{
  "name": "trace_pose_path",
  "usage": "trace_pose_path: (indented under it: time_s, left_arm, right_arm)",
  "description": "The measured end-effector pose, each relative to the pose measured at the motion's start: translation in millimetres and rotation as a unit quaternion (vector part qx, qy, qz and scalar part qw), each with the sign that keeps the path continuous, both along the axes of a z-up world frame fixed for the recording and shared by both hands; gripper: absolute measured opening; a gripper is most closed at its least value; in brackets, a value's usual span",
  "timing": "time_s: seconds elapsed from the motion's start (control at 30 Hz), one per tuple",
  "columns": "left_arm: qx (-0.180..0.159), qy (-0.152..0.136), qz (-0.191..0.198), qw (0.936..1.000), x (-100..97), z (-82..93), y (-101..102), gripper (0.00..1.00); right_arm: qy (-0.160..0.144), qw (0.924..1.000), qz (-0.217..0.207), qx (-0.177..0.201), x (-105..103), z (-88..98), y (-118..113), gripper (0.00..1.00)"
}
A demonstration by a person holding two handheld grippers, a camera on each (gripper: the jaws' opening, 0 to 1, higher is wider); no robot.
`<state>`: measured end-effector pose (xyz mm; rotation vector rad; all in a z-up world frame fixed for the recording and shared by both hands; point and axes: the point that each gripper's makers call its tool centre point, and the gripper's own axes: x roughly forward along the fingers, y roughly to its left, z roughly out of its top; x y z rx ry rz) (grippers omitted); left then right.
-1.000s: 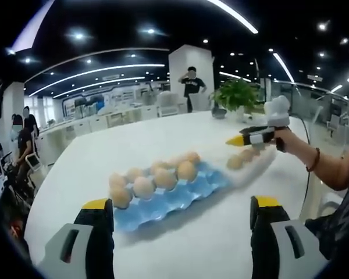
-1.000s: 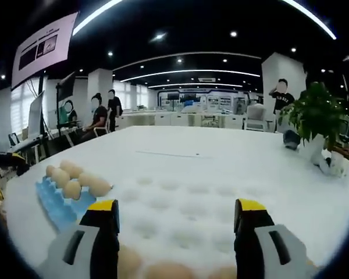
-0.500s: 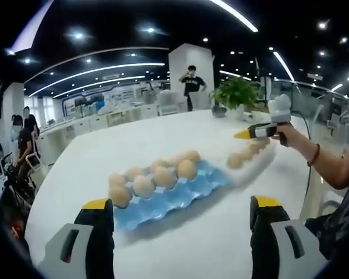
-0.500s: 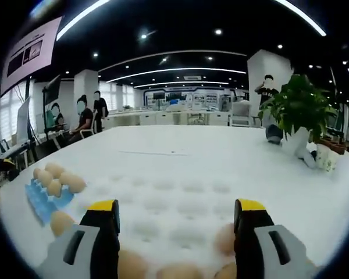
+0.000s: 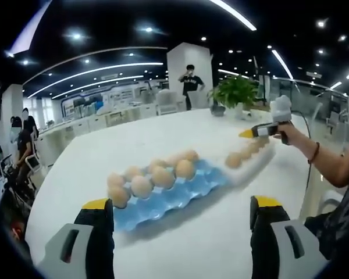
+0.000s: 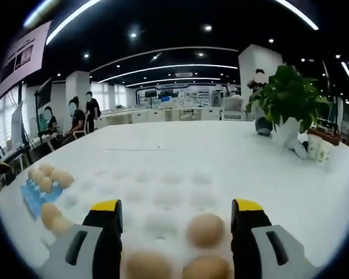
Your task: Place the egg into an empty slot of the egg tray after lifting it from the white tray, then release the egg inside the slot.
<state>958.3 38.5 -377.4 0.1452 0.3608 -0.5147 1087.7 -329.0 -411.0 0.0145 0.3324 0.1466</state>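
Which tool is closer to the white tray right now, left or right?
Right. The right tool hangs open directly over the white tray, eggs between its jaws. The left tool waits short of the blue egg tray, which lies between it and the white tray.

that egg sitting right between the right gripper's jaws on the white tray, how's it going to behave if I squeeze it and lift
The egg is smooth and rounded, so it may slip between the hard jaws. It is probably brittle, so close gently. It sits in a shallow dimple of the white tray, so a nudge could roll it.
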Motion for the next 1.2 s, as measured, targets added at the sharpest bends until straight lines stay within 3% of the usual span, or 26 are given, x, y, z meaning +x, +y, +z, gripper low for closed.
trace_pose_path:
  time_s: [0.27,0.4,0.53,0.67,0.9,0.93,1.0,1.03,1.2]
  left_arm:
    - [-0.001,-0.001,0.001,1.0,-0.4,0.7,-1,1.0]
    - [-0.001,-0.003,0.001,1.0,-0.5,1.9,-1,1.0]
    - [0.001,-0.003,-0.001,1.0,-0.7,2.0,-2,1.0]
    - [0.002,-0.003,-0.003,1.0,-0.6,1.7,-3,1.0]
    - [0.003,-0.005,-0.006,1.0,-0.5,4.0,-5,0.99]
    - [0.003,-0.005,-0.005,1.0,-0.5,4.7,-4,0.99]
    - [0.004,-0.005,-0.001,1.0,-0.4,5.0,-2,0.99]
    - [0.005,-0.005,0.0,1.0,-0.2,5.0,-1,0.99]
    - [0.006,-0.005,-0.001,1.0,-0.1,5.3,-2,0.99]
  right_arm:
    - [0.014,0.9999,-0.007,-0.002,-3,-9.6,-13,0.69]
    - [0.017,0.9996,-0.002,0.021,-5,-10.8,-12,0.67]
    - [0.014,0.9995,-0.005,0.029,-5,-8.7,-16,0.59]
    - [0.016,0.9997,-0.018,-0.006,-7,-12.2,-24,0.49]
    - [0.017,0.9992,-0.031,0.019,-5,-15.4,-24,0.38]
    - [0.019,0.9991,-0.037,0.011,-5,-16.5,-26,0.34]
    - [0.025,0.9978,-0.027,-0.055,-6,-19.1,-31,0.29]
    - [0.025,0.9986,-0.039,-0.023,-6,-18.1,-29,0.29]
    - [0.018,0.9987,-0.046,-0.013,-5,-18.2,-34,0.29]
